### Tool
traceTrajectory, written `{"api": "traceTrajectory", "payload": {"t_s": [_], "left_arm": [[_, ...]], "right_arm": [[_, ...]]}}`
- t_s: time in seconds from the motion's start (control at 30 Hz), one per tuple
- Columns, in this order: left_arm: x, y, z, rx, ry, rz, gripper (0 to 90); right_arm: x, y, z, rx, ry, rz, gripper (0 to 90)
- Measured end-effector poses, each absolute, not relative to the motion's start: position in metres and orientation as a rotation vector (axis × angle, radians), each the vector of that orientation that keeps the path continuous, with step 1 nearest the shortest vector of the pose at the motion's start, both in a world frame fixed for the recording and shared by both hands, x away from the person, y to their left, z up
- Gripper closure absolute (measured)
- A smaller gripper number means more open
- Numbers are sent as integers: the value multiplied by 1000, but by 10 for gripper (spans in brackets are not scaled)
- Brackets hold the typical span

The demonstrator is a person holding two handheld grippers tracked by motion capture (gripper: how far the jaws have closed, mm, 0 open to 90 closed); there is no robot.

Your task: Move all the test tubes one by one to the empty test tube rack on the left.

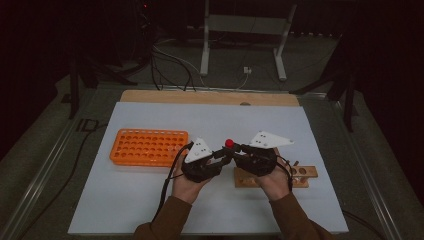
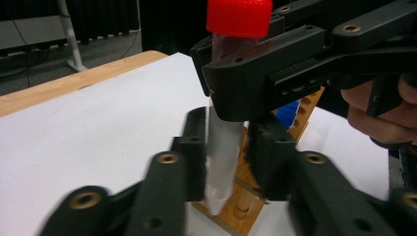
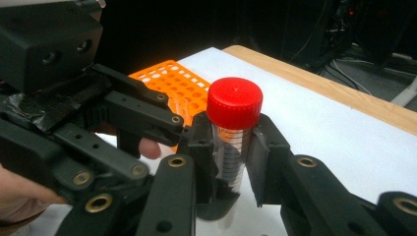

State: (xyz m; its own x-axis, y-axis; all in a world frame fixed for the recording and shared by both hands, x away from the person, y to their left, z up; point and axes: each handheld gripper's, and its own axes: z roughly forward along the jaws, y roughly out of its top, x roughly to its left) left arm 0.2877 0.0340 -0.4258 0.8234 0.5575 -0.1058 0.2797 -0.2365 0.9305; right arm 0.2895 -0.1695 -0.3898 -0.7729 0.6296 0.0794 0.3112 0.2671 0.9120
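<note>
A clear tube with a red cap point(image 1: 229, 143) is held upright above the white mat between my two grippers. My right gripper point(image 3: 231, 142) is shut on the tube point(image 3: 232, 157) just below the red cap point(image 3: 234, 102). My left gripper point(image 2: 226, 147) is shut on the tube's point(image 2: 221, 157) lower, tapered end, under the right gripper's jaws. In the high view the left gripper point(image 1: 222, 156) and the right gripper point(image 1: 235, 150) meet tip to tip at the middle of the table.
An orange tube rack point(image 1: 149, 146) with many empty holes lies left of the hands. A wooden rack point(image 1: 300, 175) lies under the right hand, with something blue point(image 2: 287, 113) in it. The white mat point(image 1: 210, 120) covers the table; a wooden strip point(image 1: 210, 97) runs along its far edge.
</note>
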Motion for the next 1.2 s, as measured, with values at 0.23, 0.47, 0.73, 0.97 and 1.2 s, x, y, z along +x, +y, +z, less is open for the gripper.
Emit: {"api": "traceTrajectory", "payload": {"t_s": [0.23,0.47,0.73,0.97,1.2], "left_arm": [[287,36,-425,1842,638,325,752],[289,50,-424,1834,677,357,754],[290,70,-425,1831,717,393,753],[292,90,-424,1811,757,422,753],[292,109,-422,1787,793,450,753]], "right_arm": [[287,-178,-387,846,2225,1564,453],[287,-199,-385,908,2150,1523,215],[285,-225,-393,971,2095,1480,100],[283,-249,-400,1037,2049,1449,28],[279,-267,-400,1067,1991,1442,3]]}}
